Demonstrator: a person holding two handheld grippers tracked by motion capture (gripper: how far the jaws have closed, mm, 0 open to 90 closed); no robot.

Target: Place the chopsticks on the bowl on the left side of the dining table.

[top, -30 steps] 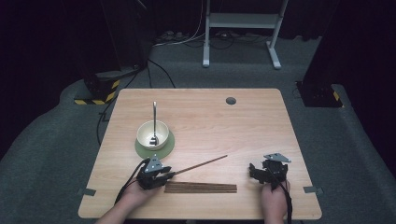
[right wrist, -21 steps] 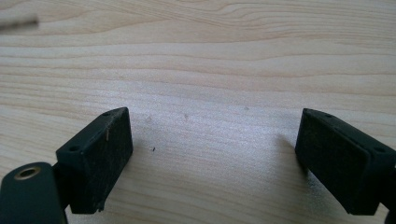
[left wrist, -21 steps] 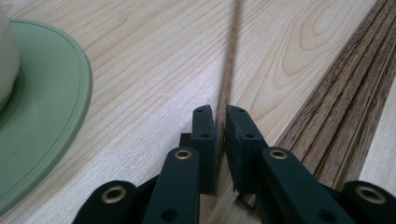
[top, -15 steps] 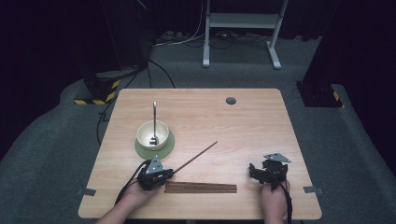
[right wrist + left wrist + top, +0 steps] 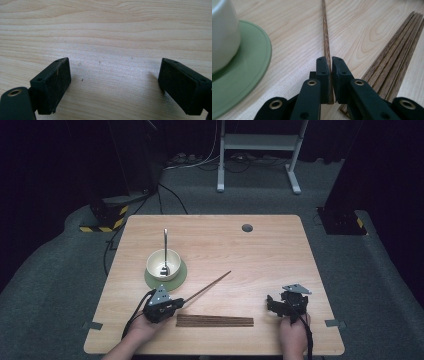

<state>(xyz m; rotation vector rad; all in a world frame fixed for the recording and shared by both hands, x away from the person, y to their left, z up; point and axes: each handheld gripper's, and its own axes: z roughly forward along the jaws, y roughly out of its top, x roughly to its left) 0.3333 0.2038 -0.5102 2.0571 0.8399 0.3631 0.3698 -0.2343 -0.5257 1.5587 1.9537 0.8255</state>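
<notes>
Chopstick point(image 5: 327, 42), slim grained wood, clamped in left gripper point(image 5: 330, 67); right gripper point(image 5: 113, 82) wide open w/ nothing.

We log a lab-style recording room: wooden table point(image 5: 260, 245) on grey carpet point(image 5: 380, 280), hazard-striped equipment base point(image 5: 107, 217) beyond the table's far-left corner, white stand frame point(image 5: 260, 155) and cables point(image 5: 195, 162) behind the table.

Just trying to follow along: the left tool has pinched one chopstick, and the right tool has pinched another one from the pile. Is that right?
Not quite. The left tool is indeed shut on a single chopstick, but the right tool holds nothing: the right gripper view shows its jaws wide apart over bare table. The other chopsticks lie together in front of the person.
</notes>
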